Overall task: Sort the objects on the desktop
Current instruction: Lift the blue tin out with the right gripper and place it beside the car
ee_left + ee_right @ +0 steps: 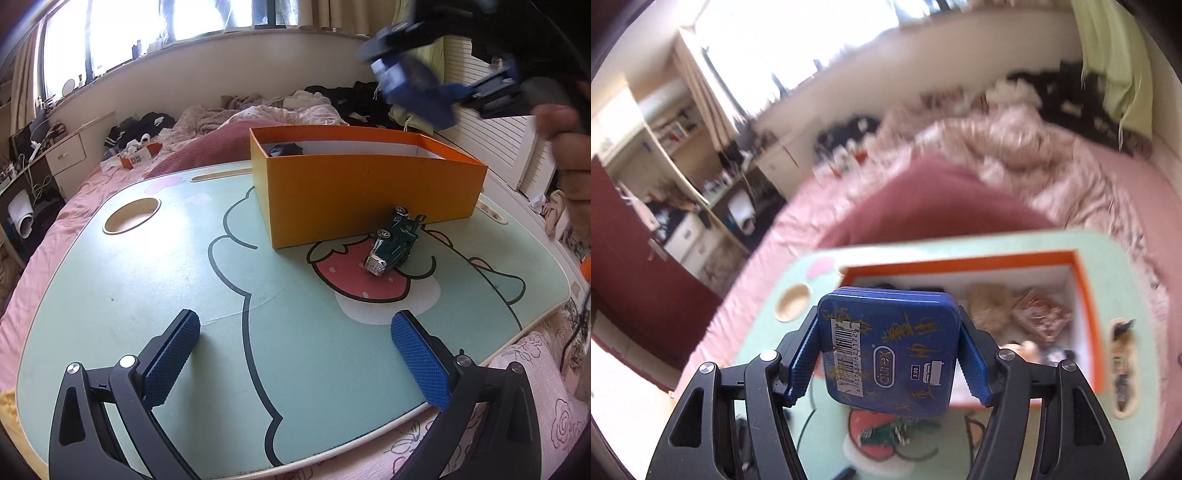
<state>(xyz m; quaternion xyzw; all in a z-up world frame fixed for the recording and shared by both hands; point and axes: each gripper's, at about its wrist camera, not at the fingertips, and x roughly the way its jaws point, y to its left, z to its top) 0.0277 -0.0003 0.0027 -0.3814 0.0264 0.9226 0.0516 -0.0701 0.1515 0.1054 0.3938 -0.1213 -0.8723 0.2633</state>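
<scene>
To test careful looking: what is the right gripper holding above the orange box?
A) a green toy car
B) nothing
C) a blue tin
C: in the right wrist view the right gripper has its fingers pressed on both sides of the blue tin above the orange box.

Right hand-held gripper [888,354] clamped on a blue tin [890,347], above an open orange box [1089,325] holding assorted items, green toy car [886,434] below, mint worktop [1104,243], pink bed [1108,184] beyond.
</scene>
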